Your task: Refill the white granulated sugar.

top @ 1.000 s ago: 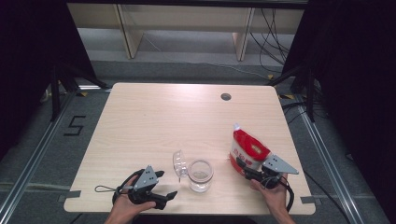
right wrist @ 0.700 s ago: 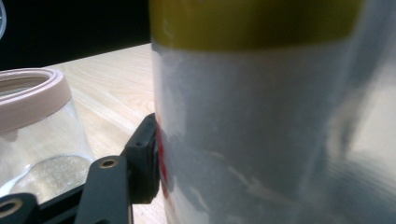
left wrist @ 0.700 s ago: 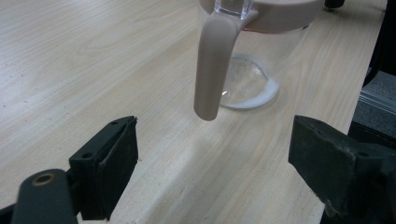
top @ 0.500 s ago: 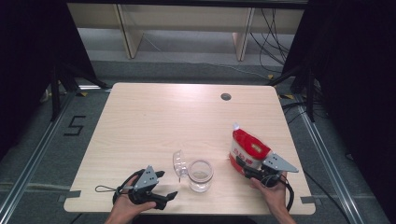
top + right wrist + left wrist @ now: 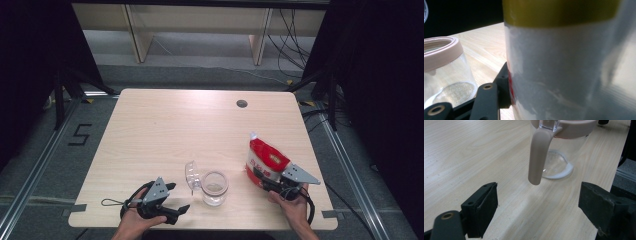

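Little has shifted on the table since the earlier frames: both hands hold their places, and only the right gripper [image 5: 263,176] has changed, its jaws having just been closing on the red-and-white bag [image 5: 266,159] that stands between them. In the right gripper view the left pad lies against the bag's pale side, while the other jaw is hidden behind the bag, so a full clench cannot be confirmed from there. The left gripper [image 5: 177,199] rests low at the near edge with its jaws spread wide and nothing between them, pointing at the glass jar [image 5: 215,188]. The jar stands upright between the two grippers, close to the front edge, with a pinkish rim [image 5: 441,51] and a hanging strap [image 5: 538,157] of the same colour; a thin layer of grains covers its bottom. Its clear lid [image 5: 192,175] tilts open on the side away from the bag, just beside the left gripper's path. Bag and jar stand near each other but apart. Beyond them the wooden table [image 5: 175,125] lies open to its far edge, where a small dark hole [image 5: 242,104] sits.
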Tool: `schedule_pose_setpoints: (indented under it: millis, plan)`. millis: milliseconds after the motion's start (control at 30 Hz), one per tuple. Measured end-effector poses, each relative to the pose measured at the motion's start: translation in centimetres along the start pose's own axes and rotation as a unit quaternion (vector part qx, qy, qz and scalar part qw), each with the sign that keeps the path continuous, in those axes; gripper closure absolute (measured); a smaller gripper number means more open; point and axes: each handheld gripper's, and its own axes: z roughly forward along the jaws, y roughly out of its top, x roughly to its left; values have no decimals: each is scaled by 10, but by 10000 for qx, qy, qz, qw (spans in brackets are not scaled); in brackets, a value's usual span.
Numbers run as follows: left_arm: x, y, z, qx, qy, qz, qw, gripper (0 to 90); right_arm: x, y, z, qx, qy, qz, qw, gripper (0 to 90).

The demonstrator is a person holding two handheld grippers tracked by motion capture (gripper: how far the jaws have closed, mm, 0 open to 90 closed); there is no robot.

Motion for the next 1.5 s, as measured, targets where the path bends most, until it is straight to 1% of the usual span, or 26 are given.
schedule_pose_setpoints:
  millis: [33, 100, 133, 167, 200, 233, 300, 333, 367, 400, 433, 533, 800, 833, 867, 933, 967, 1067, 1100, 1200, 1333, 1367, 1400, 1433, 1467, 1500]
  plan:
    - [0, 0, 0, 1, 0, -9, 10000, 156, 0, 0, 1, -84, 4, -26, 10000, 469]
    - [0, 0, 1, -18, -7, -20, 10000, 156, 0, 0, -1, -37, 10, 36, 10000, 470]
    - [0, 0, 0, 93, 31, 46, 9999, 156, 0, -1, -1, -110, -35, 35, 9999, 470]
    - [-1, 0, 1, 66, 42, -6, 10000, 156, 1, -1, 0, -127, -32, 68, 9999, 471]
    - [-1, -1, 2, 54, 7, -9, 10000, 156, -2, 0, -3, 58, 235, -2, 9997, 472]
    - [-1, -1, 2, 16, 27, 2, 10000, 157, -3, 0, -3, 48, 251, -48, 9997, 472]
    - [-1, -1, 1, 55, 42, -8, 10000, 157, -1, -1, -2, -33, 18, -79, 10000, 473]
    - [-1, 0, 1, 52, 46, 5, 10000, 157, 1, -1, -1, -111, -8, 11, 9999, 474]
    - [-1, -1, 1, 42, 49, -10, 10000, 157, 0, -1, -1, -94, -30, -29, 9999, 475]
    - [-1, -1, 1, 50, 48, 5, 10000, 157, -1, -1, -2, -30, -14, -85, 10000, 475]
    - [0, -1, 1, 74, 68, 18, 9999, 157, 0, -1, -3, 13, 33, -26, 10000, 475]
    - [-1, -1, 1, 47, 24, -5, 10000, 157, -3, -1, -2, -36, 105, -127, 9999, 476]
    - [-1, -1, 2, 23, 30, 2, 10000, 157, -3, -1, -1, -118, 62, -197, 9997, 475]
    - [-1, -1, 2, 27, 28, 8, 10000, 157, -3, -1, -2, -52, 21, -210, 9998, 475]
    - [-1, -1, 2, 20, 21, 16, 10000, 157, -4, -2, -1, -161, 47, -277, 9995, 475]
    - [-1, -1, 2, 20, 17, -6, 10000, 158, -3, -2, 0, -200, 105, -216, 9995, 471]
    - [-1, -2, 3, 15, 13, -5, 10000, 157, -2, -2, -1, -165, -13, -190, 9997, 467]
    - [-1, -1, 2, 42, 20, 4, 10000, 157, -2, -2, 0, -220, 14, -214, 9995, 455]
    - [-1, -1, 2, 49, 15, 30, 10000, 157, -1, -2, 0, -160, 71, -113, 9998, 452]
    - [-2, -1, 3, 45, 2, 21, 10000, 157, -3, -3, 0, -167, 42, -233, 9996, 437]
    - [-2, -1, 3, 48, 0, 28, 10000, 158, -5, -3, 3, -259, 77, -237, 9994, 450]
    - [-1, -1, 3, 43, 4, 24, 10000, 158, -3, -3, 2, -242, 20, -44, 9997, 459]
    - [-1, -1, 3, 42, 3, 14, 10000, 158, -4, -3, 2, -239, 32, -109, 9997, 463]
    - [-2, -1, 3, 41, 0, 15, 10000, 158, -3, -3, 2, -235, 23, -42, 9997, 468]
    - [-1, -1, 2, 50, -4, 32, 10000, 158, -5, -2, 2, -225, 59, -204, 9995, 470]
    - [-1, -1, 2, 66, -3, 56, 10000, 159, -5, -3, 2, -257, 160, -222, 9993, 473]
